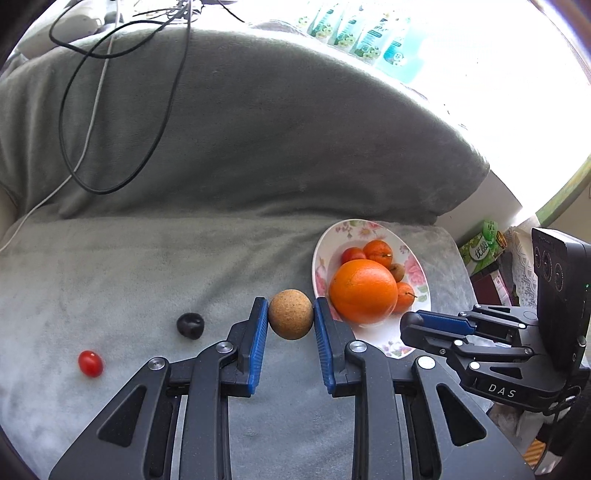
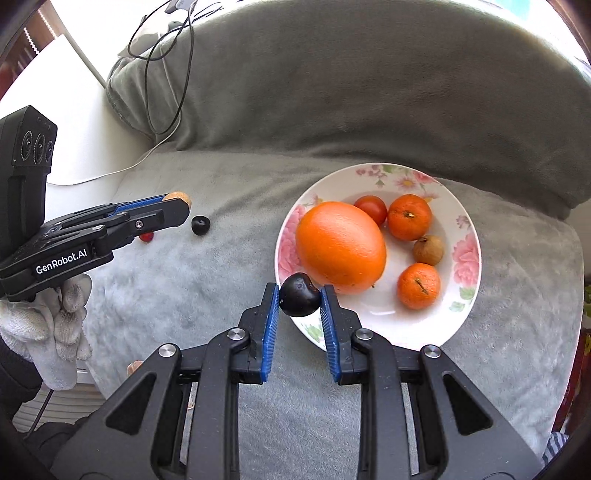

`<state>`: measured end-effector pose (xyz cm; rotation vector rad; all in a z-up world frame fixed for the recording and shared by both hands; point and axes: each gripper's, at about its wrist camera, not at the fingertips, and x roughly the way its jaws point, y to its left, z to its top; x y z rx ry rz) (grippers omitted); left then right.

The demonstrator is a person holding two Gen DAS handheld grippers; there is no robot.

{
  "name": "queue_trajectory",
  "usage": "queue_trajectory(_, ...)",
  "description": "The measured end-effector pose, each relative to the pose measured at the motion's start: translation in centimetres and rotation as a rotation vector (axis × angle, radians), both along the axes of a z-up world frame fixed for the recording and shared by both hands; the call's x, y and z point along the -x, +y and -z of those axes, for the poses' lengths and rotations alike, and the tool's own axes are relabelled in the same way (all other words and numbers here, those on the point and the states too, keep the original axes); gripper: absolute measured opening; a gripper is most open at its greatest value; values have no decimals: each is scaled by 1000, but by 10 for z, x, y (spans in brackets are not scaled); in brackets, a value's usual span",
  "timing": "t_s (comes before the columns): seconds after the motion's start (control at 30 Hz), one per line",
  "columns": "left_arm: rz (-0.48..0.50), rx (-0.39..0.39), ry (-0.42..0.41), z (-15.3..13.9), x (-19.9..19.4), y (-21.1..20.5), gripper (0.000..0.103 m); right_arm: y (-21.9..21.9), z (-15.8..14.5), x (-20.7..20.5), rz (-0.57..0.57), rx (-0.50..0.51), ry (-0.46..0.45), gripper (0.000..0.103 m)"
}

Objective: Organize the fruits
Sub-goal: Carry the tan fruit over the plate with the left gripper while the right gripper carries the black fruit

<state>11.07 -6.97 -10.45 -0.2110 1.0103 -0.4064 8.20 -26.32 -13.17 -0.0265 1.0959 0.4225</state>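
Note:
My left gripper (image 1: 290,314) is shut on a round tan fruit (image 1: 290,314), held just left of the floral plate (image 1: 321,254). My right gripper (image 2: 299,300) is shut on a dark cherry (image 2: 299,300) at the plate's near left rim (image 2: 369,171). The plate holds a big orange (image 2: 340,246), two small mandarins (image 2: 409,217), a red tomato (image 2: 371,208) and a small brown fruit (image 2: 428,250). On the grey blanket lie another dark cherry (image 1: 190,325) and a red cherry tomato (image 1: 90,363).
A grey cushion (image 1: 258,129) rises behind the blanket, with black and white cables (image 1: 92,110) draped over it. Green packets (image 1: 354,33) stand by the window. Boxes (image 1: 480,251) sit to the right of the sofa.

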Motion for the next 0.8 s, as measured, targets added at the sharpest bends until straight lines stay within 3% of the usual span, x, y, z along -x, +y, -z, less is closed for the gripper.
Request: queue_trajectory(0.8, 170, 17, -29, -11, -27, -77, 24, -46, 4, 6, 121, -20, 6, 24)
